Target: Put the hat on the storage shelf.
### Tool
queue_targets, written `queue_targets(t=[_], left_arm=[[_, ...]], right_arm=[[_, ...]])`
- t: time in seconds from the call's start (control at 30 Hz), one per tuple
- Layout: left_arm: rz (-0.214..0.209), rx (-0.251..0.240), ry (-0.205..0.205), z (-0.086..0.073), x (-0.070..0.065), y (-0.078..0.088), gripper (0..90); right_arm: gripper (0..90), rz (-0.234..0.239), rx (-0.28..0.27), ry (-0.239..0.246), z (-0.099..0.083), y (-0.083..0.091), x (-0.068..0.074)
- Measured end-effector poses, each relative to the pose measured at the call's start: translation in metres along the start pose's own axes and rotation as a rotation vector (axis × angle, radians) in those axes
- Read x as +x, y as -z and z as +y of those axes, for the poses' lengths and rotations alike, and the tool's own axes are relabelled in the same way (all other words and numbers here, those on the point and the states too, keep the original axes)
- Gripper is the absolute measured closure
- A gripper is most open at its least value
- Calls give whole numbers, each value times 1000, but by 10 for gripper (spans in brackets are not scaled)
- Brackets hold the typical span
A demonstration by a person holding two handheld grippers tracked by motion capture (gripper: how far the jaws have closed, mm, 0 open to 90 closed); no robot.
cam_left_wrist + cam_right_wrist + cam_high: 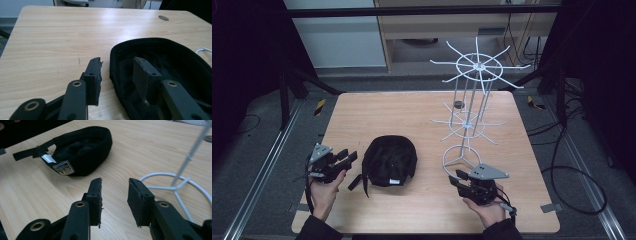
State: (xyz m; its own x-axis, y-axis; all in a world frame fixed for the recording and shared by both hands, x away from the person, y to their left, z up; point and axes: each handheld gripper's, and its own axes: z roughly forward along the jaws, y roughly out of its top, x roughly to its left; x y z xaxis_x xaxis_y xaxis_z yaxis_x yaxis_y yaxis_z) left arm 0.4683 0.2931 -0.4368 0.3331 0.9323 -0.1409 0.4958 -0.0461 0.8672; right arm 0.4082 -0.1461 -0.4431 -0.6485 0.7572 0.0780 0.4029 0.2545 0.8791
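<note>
High view: cap (389, 161) lies between left gripper (346, 157) and right gripper (455, 179).
Jaws: both parted, nothing held.
Risk: rack (468, 117) may be knocked.

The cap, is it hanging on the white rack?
No, the cap lies on the table, left of the white rack.

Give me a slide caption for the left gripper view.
Open left gripper straddling the rim of an upturned black cap on the wooden table.

Lab, metal frame (422, 10), floor cables (579, 172)
</note>
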Motion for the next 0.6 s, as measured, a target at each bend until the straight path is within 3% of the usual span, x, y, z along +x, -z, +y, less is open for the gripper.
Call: queue_targets(t=[0.17, 0.37, 0.43, 0.6], left_arm=[[18, 39, -20, -1, -3, -19, 582], [29, 72, -34, -1, -1, -35, 584], [17, 83, -19, -2, 3, -44, 587], [-1, 119, -34, -5, 6, -55, 598]], right_arm=[[621, 34, 0, 17, 8, -16, 14], [581, 43, 0, 18, 14, -26, 22], [550, 43, -6, 8, 20, -35, 25], [507, 39, -7, 7, 27, -52, 31]])
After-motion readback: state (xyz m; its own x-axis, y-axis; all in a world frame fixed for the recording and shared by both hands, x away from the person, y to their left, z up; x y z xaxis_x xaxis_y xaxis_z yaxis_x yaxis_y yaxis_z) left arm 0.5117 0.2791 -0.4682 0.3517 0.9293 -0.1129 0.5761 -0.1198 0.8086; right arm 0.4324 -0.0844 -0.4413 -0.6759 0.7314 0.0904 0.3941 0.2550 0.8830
